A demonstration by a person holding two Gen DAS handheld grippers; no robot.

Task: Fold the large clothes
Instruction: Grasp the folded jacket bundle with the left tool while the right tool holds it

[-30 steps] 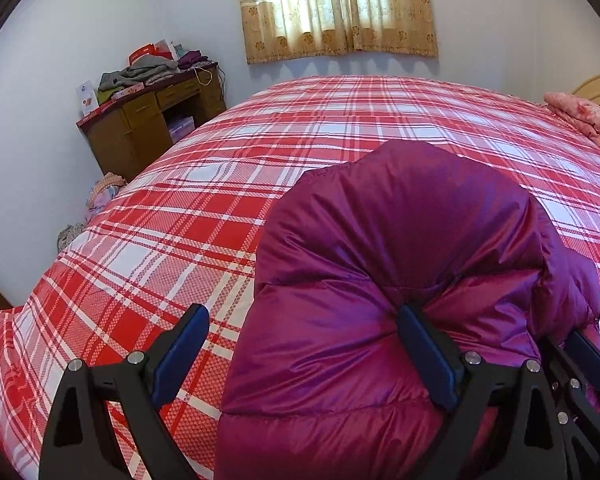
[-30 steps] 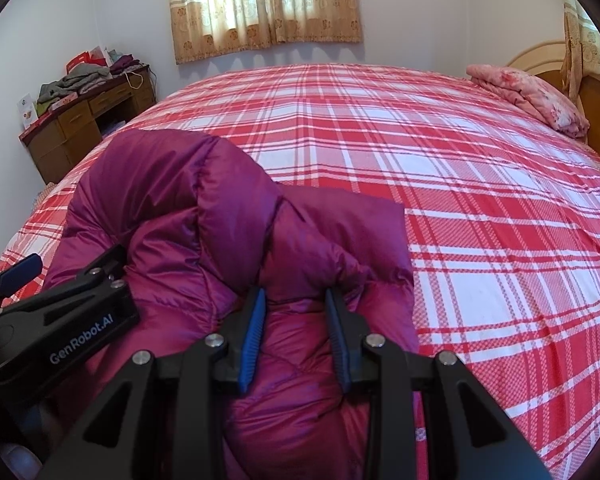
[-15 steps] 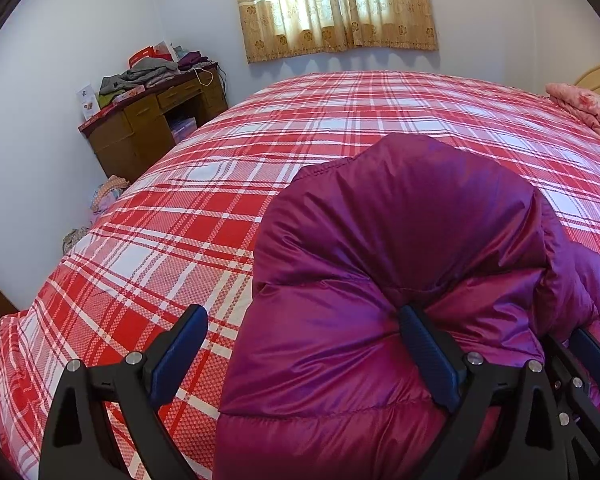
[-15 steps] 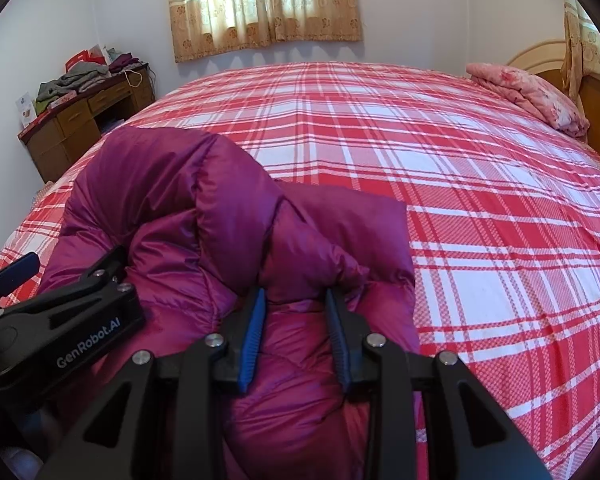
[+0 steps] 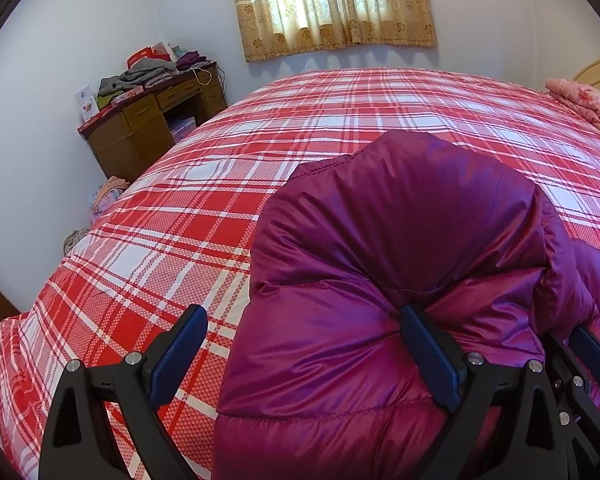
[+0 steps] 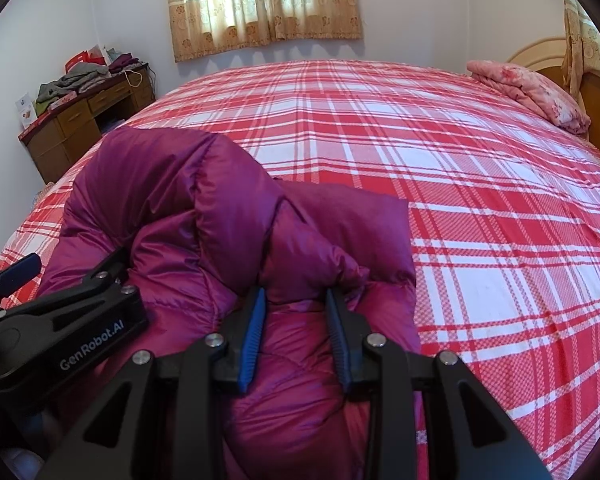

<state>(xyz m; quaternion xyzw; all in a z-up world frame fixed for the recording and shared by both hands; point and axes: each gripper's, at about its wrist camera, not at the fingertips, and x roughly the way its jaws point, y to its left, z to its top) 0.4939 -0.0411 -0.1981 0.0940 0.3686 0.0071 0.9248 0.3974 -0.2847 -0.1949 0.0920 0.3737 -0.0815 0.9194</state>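
Two grippers on purple jacket (image 5: 400, 280), left gripper (image 5: 304, 344) spread wide, right gripper (image 6: 296, 320) prob. pinching fabric, plaid bed (image 6: 480, 200), cluttered desk (image 5: 148, 120) far-left.

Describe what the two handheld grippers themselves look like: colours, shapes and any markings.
Both are matte black. The left gripper and the right gripper each have two angular fingers with triangular cut-outs, silver round bolt heads at the joints, and ribbed blue pads on the inner faces. In the right wrist view, the left gripper's body carries white "GenRobot.AI" lettering. No cables or sleeves show.
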